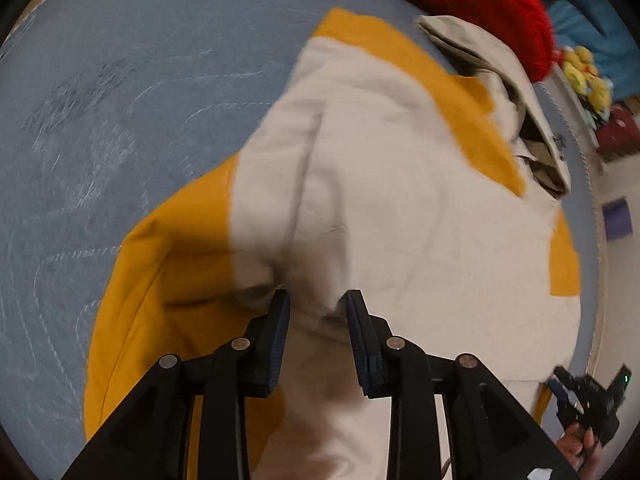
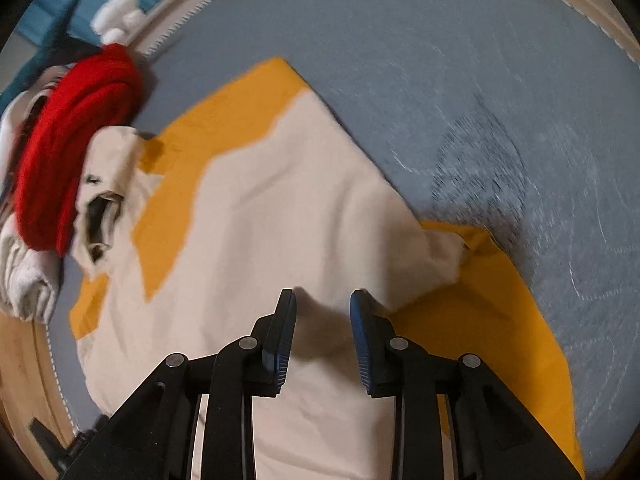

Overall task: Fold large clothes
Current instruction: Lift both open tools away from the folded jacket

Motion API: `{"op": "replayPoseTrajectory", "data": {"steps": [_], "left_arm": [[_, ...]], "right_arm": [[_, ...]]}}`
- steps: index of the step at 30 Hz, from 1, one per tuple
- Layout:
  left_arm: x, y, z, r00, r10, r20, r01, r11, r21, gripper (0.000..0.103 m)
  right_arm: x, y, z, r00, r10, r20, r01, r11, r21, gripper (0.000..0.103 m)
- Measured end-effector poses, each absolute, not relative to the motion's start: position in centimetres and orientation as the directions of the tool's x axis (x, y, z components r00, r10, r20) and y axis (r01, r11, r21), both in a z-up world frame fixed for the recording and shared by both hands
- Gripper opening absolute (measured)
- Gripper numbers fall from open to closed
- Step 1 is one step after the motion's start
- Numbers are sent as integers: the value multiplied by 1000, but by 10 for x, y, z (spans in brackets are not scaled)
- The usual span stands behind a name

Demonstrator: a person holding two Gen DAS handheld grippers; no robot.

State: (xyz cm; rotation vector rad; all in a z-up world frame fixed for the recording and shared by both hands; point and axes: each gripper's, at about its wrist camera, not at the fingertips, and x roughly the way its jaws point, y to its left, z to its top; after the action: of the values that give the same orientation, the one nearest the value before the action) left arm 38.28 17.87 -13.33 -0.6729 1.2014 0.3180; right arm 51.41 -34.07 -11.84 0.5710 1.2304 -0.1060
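Left wrist view: cream-and-mustard garment part-folded, more folds due; left hand-held gripper and right hand-held gripper agape, clasping nothing.

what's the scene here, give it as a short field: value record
surface: blue mat
garment: cream and orange garment spread on the mat, partly folded
left gripper: open, fingers either side of a raised cream fold
right gripper: open, over cream cloth, not gripping
pile: red cloth at the mat's edge, a beige item beside it overlapping the garment
blur: both views smeared, fine detail unclear
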Motion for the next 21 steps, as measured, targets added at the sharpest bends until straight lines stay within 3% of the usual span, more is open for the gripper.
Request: {"op": "replayPoseTrajectory", "data": {"steps": [4, 8, 13, 17, 20, 21], "left_arm": [[384, 166, -97, 439, -45, -897, -487, 827, -280, 29], [383, 155, -70, 534, -20, -845, -410, 868, -280, 30], [372, 150, -51, 629, 25, -777, -336, 910, -243, 30], [374, 141, -40, 677, 42, -734, -304, 925, -227, 30], [371, 137, -26, 708, 36, -705, -267, 938, -221, 30], [370, 134, -20, 724, 54, -688, -248, 950, -187, 32]], "right_arm": [[503, -343, -90, 401, 177, -899, 344, 881, 326, 30], [488, -321, -36, 554, 156, -818, 146, 949, 280, 30], [470, -295, -9, 599, 208, -773, -54, 974, 220, 30], [466, -296, -7, 586, 194, -787, -69, 979, 191, 35], [458, -302, 7, 637, 197, -745, -93, 979, 179, 38], [458, -299, 11, 658, 181, -731, -97, 983, 156, 44]]}}
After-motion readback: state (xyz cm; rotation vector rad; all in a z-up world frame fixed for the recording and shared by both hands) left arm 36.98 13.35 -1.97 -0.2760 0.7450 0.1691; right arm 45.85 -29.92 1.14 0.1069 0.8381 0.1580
